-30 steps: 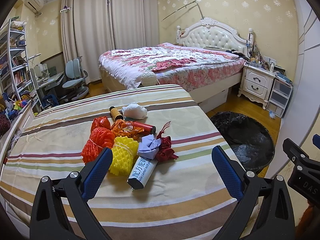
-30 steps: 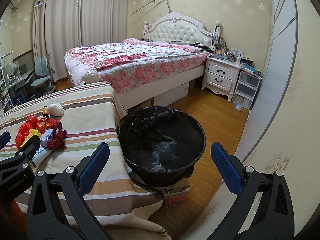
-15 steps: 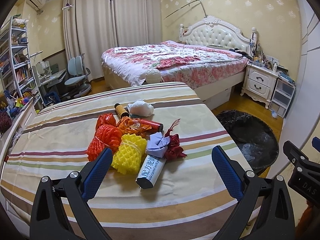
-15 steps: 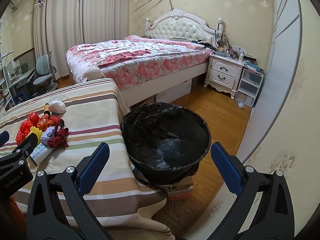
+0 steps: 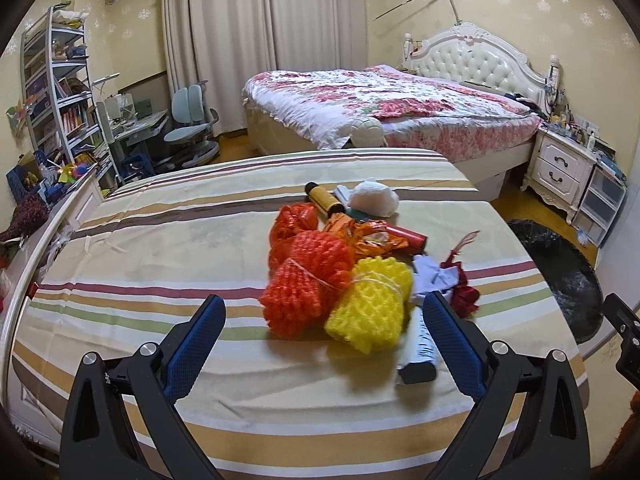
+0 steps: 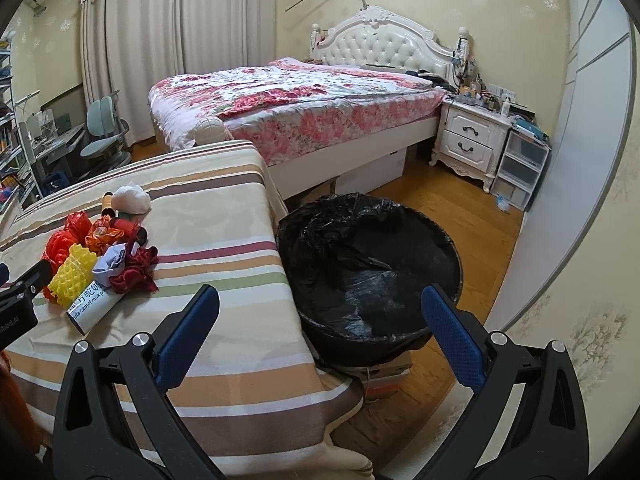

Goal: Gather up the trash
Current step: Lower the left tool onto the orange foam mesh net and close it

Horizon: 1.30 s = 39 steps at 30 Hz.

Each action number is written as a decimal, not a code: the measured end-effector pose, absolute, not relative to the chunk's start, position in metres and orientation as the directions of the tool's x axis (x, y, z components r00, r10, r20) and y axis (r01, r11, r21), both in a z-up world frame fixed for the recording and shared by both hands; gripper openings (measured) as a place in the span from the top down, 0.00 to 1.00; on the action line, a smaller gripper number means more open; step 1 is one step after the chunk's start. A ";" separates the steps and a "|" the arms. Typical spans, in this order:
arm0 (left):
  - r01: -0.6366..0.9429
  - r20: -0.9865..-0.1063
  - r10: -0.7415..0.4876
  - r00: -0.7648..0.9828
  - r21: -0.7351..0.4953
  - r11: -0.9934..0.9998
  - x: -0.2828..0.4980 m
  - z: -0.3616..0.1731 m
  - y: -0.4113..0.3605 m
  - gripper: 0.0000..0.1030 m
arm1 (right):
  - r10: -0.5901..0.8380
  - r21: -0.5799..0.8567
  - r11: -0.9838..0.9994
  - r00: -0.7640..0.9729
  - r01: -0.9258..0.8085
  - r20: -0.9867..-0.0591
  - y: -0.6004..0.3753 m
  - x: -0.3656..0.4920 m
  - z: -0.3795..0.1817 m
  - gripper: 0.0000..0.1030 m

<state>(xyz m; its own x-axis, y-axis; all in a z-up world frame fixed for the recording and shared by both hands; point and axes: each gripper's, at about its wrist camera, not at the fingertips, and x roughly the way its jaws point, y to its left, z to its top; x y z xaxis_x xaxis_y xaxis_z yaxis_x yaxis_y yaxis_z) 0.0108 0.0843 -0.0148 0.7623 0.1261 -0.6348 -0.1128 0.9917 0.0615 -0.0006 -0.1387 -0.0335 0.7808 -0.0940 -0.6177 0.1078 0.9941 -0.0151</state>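
Observation:
A pile of trash lies on the striped tablecloth: orange foam net, yellow foam net, white and blue tube, red fabric scrap, orange wrapper, white wad. My left gripper is open, just in front of the nets, touching nothing. My right gripper is open and empty, above the table's right edge beside the black-lined trash bin. The pile also shows in the right wrist view.
A bed with a floral cover stands behind the table. A white nightstand and plastic drawers are at the right. A desk, chair and bookshelf are at the far left. Wooden floor surrounds the bin.
My left gripper has moved forward and left toward the pile, so the nets now sit between its fingers' line. My right gripper has shifted slightly nearer the table and bin.

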 end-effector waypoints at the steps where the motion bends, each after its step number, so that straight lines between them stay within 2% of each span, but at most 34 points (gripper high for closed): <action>1: -0.122 -0.637 0.135 0.759 0.065 0.990 0.012 -0.016 0.090 0.07 | -0.086 -0.017 0.995 0.779 0.097 -0.622 -0.134 0.002 -0.035 0.05; 3: -0.144 -0.644 0.154 0.750 0.069 0.987 0.015 -0.018 0.101 0.07 | -0.066 -0.017 0.997 0.774 0.071 -0.630 -0.125 0.009 -0.037 0.14; 5: -0.161 -0.659 0.162 0.734 0.063 0.985 0.021 -0.021 0.114 0.07 | -0.039 -0.010 0.999 0.764 0.043 -0.644 -0.117 0.016 -0.039 0.18; 19: -0.107 -0.693 0.121 0.710 0.064 0.992 0.045 -0.031 0.129 0.08 | -0.003 -0.013 1.000 0.745 -0.007 -0.667 -0.090 0.040 -0.042 0.18; 21: -0.094 -0.695 0.113 0.710 0.066 0.993 0.047 -0.032 0.127 0.14 | -0.003 -0.014 1.000 0.742 -0.009 -0.671 -0.090 0.041 -0.043 0.18; 23: -0.059 -0.709 0.073 0.702 0.045 0.997 0.049 -0.033 0.128 0.33 | -0.002 -0.013 1.000 0.738 -0.009 -0.674 -0.090 0.042 -0.045 0.18; 27: -0.036 -0.725 0.017 0.689 -0.011 0.999 0.051 -0.036 0.131 0.40 | -0.003 -0.015 1.000 0.736 -0.009 -0.677 -0.089 0.043 -0.048 0.18; 30: -0.004 -0.722 -0.021 0.692 -0.032 0.999 0.048 -0.036 0.131 0.55 | -0.003 -0.015 1.000 0.733 -0.010 -0.680 -0.088 0.042 -0.051 0.18; 35: -0.002 -0.712 -0.020 0.702 -0.030 1.000 0.039 -0.033 0.130 0.64 | 0.000 -0.013 1.000 0.733 -0.012 -0.680 -0.087 0.040 -0.052 0.18; 39: -0.011 -0.700 -0.018 0.714 -0.036 0.999 0.029 -0.026 0.134 0.65 | 0.004 -0.015 1.000 0.737 -0.019 -0.676 -0.084 0.038 -0.054 0.18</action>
